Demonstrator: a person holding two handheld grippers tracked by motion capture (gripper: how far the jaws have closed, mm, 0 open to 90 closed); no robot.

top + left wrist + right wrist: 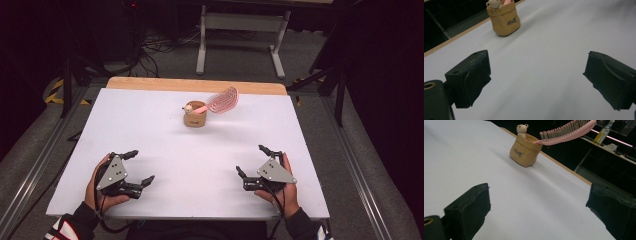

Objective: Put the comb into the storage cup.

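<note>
Nothing looks begun: the tan pot (195, 116) stands at twelve o'clock on the white table (165, 150), pink hairbrush (220, 101) leaning out toward two o'clock, while left gripper (137, 167) and right gripper (252, 161) rest spread wide, empty, at seven and five.

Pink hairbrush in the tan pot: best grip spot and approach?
Grip the hairbrush at the neck, where the handle clears the pot rim. It leans up and right with the bristled head overhanging. Probably come from the right with the right claw, open, jaws across the flat neck, avoiding bristles, then lift along the lean.
</note>
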